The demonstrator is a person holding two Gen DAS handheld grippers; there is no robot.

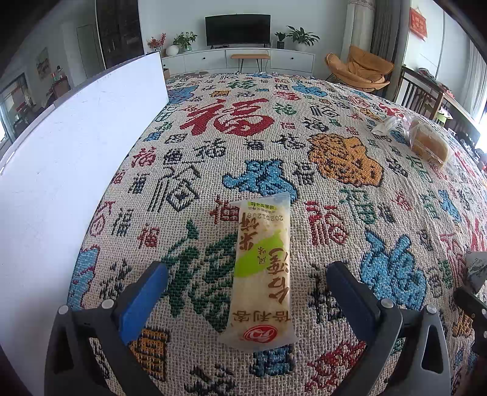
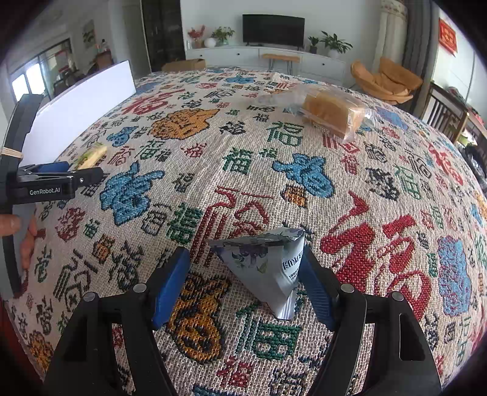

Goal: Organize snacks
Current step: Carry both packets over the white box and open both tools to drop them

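White board [image 1: 61, 170] (upright) beside woven tablecloth [image 1: 274, 158], bread bag [image 2: 331, 112] apart.

Looked down steeply, close over the tablecloth [image 1: 274, 100], toward the television [image 2: 273, 29].
Shared the bread bag [image 1: 427, 143] near the cloth's far right edge.

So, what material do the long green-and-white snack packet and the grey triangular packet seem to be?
Long snack packet: apparently thin plastic film, partly see-through, printed, with crimped ends. Grey triangular packet: probably foil-like or plastic film, matte grey print, creased; which one, I cannot tell.
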